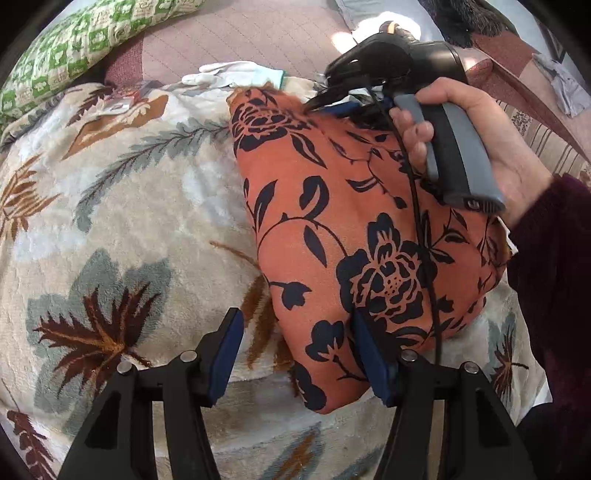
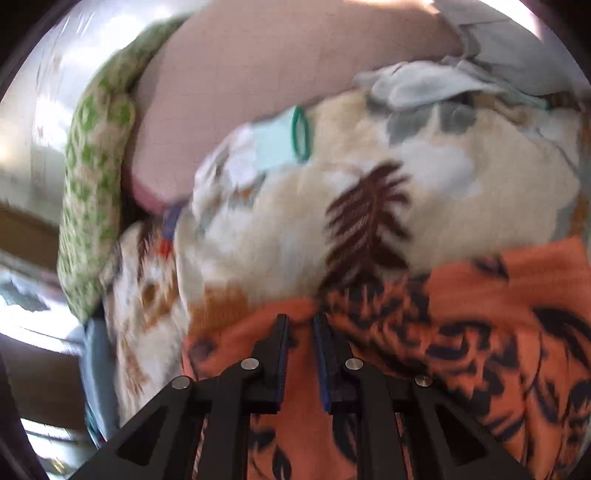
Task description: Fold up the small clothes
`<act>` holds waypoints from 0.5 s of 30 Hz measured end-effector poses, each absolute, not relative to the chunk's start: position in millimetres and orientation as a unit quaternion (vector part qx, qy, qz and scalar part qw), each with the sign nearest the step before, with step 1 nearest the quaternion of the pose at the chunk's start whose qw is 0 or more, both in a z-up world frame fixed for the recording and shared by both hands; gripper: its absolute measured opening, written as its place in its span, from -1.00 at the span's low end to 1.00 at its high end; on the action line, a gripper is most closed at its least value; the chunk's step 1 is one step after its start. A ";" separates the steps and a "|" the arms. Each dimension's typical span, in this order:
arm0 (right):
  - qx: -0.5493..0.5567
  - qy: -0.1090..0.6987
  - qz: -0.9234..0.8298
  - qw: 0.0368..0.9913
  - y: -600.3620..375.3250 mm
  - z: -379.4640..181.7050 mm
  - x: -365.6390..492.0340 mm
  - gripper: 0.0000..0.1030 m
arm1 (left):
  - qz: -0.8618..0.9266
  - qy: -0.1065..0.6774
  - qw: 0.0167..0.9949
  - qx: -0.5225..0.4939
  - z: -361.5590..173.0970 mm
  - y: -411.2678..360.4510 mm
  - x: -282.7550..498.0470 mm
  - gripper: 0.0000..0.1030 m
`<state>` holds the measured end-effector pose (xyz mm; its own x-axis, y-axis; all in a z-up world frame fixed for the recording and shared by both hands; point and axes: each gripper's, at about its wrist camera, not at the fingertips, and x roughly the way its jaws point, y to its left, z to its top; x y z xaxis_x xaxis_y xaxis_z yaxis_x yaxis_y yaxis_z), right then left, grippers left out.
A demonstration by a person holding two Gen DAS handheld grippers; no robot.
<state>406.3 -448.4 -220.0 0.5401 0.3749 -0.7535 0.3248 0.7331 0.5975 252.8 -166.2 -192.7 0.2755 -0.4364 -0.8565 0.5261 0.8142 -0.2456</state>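
An orange garment with black flowers [image 1: 351,229] lies folded in a long, puffed shape on a cream leaf-print blanket [image 1: 129,206]. My left gripper [image 1: 295,321] stands open over the garment's near corner. Its right pad rests on the cloth and its left pad is off it, over the blanket. A hand [image 1: 480,129] holds my right gripper [image 1: 314,103] at the garment's far corner. The blurred right wrist view shows that gripper [image 2: 301,321] nearly shut, its tips at the edge of the garment [image 2: 461,332] with orange cloth in the narrow gap.
A white glove with a teal cuff [image 1: 229,74] lies beyond the garment, blurred in the right wrist view [image 2: 280,140]. A green patterned pillow [image 1: 74,44] sits at the far left on a pink quilted sheet [image 1: 240,33]. Grey clothes [image 2: 417,85] are piled farther back.
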 end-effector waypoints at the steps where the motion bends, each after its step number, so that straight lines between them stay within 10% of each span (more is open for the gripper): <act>1: 0.361 0.474 -0.010 0.803 -455.1 -215.6 405.5 -0.68 | -0.305 0.521 0.796 0.038 -193.6 -164.5 255.0 0.22; 15: 0.342 0.438 0.000 0.831 -476.9 -183.1 232.9 -0.68 | -0.270 0.520 0.808 0.061 -192.1 -164.8 260.1 0.25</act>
<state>232.9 -476.9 -183.1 0.6161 0.2995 -0.7285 0.3001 0.7659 0.5687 260.1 -164.8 -192.1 0.3125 -0.3724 -0.8739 0.4998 0.8468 -0.1821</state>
